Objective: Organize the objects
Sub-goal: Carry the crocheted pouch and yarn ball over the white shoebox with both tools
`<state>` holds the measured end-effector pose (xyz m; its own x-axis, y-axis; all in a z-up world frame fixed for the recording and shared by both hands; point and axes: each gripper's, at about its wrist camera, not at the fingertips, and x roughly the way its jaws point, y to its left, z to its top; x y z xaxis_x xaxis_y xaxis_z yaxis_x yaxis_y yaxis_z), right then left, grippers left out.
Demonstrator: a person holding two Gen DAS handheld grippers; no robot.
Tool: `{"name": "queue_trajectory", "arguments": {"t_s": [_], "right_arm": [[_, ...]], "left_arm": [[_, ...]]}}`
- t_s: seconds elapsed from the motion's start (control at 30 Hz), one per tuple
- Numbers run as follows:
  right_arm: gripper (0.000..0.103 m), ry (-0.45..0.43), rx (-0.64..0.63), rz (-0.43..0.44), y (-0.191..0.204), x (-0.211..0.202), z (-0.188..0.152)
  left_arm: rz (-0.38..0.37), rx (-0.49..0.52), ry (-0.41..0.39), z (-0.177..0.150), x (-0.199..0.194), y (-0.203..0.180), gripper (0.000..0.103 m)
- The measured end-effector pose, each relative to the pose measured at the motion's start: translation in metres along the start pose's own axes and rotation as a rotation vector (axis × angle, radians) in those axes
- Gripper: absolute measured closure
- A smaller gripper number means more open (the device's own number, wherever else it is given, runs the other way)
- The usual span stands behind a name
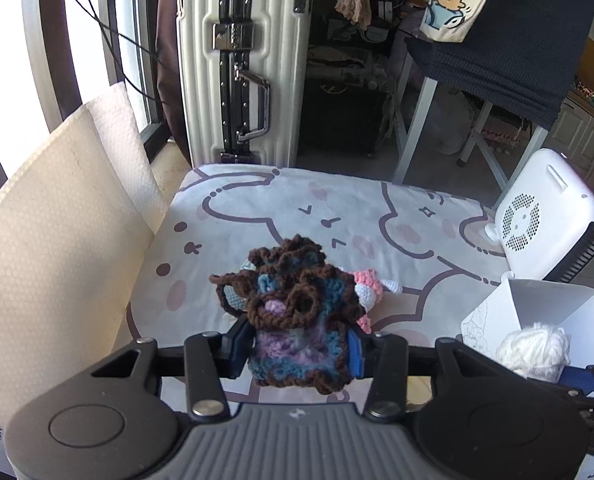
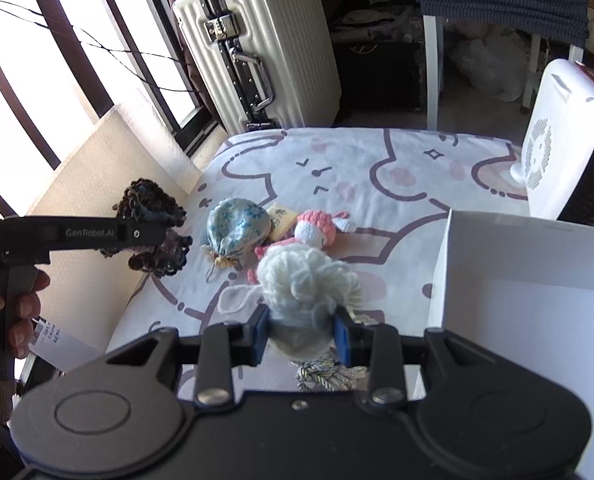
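My left tongs (image 1: 297,350) are clamped on a brown, blue and purple crochet pouch (image 1: 287,312), held up off the bed (image 2: 377,152) near its left edge. My right tongs (image 2: 301,334) grip a ball of white yarn (image 2: 307,280) just beside the open white box (image 2: 525,260) at the bed's right edge.

I judge the yarn goes into the box first, so I should swing it over the near wall and lower it well inside before letting go, since a loose strand trails from it. The pouch can follow.

A blue flowered pouch (image 2: 237,228) and a pink and white crochet doll (image 2: 317,232) lie mid-bed, possibly touching.
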<state>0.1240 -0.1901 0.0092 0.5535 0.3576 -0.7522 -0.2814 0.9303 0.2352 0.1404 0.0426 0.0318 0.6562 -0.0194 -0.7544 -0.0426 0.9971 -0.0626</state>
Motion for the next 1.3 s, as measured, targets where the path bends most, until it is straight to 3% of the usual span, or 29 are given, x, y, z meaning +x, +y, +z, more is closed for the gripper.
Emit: {"name": "queue_trajectory", "arguments": {"t_s": [0.57,0.93,1.3], "right_arm": [[0.068,-0.120,0.031,-0.065,-0.034,-0.040,0.004],[0.068,-0.136,0.081,-0.115,-0.076,-0.064,0.001],[0.068,-0.095,0.163,-0.199,-0.135,-0.084,-0.020]], "left_arm": [[-0.087,0.110,-0.123,-0.010,-0.049,-0.060,0.055],[-0.208,0.206,-0.039,-0.012,-0.032,-0.122,0.055],[-0.324,0.385,0.032,-0.037,-0.021,-0.202,0.054]]}}
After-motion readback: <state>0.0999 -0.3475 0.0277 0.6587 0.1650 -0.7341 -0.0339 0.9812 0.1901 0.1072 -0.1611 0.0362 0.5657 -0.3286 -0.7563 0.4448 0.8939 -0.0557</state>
